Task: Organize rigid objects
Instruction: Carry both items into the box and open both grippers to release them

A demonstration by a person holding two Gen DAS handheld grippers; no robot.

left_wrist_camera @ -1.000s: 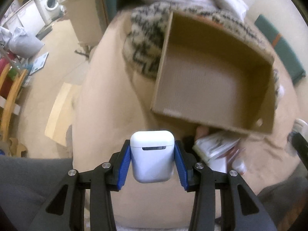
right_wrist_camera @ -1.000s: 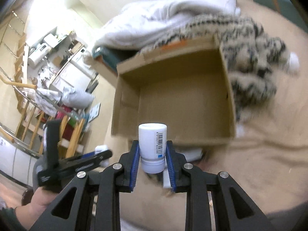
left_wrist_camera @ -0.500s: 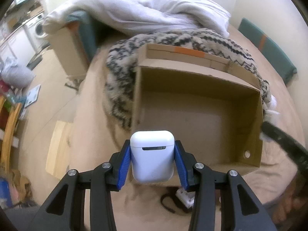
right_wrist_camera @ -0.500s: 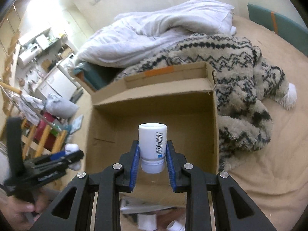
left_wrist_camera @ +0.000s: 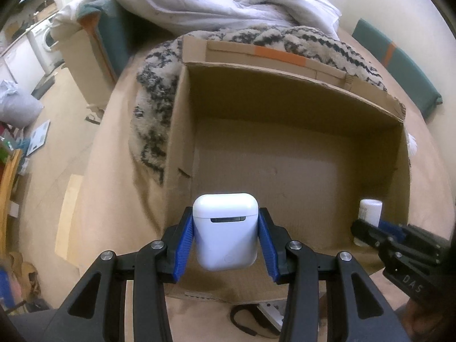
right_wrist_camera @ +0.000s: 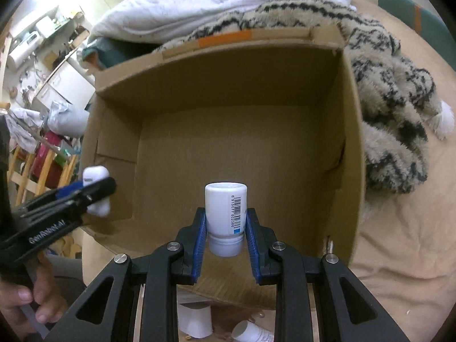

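Note:
My left gripper (left_wrist_camera: 225, 239) is shut on a white earbuds case (left_wrist_camera: 225, 228), held over the near left edge of an open cardboard box (left_wrist_camera: 285, 91). My right gripper (right_wrist_camera: 226, 228) is shut on a small white bottle with a barcode (right_wrist_camera: 226, 216), held over the near side of the same box (right_wrist_camera: 228, 65). The box interior looks empty. The right gripper and its bottle (left_wrist_camera: 369, 212) show at the right in the left wrist view. The left gripper with the case (right_wrist_camera: 95, 175) shows at the left in the right wrist view.
The box sits on a beige bed (left_wrist_camera: 114, 171) against a patterned fuzzy blanket (right_wrist_camera: 393, 119) and a white duvet (left_wrist_camera: 228, 2). In front of the box lie a white charger with a black cord (left_wrist_camera: 265, 313) and small white items (right_wrist_camera: 196, 322). The floor with furniture lies to the left.
Both grippers have moved forward and lower toward the box, still holding their objects. The box now fills both views, and each gripper shows in the other's view.

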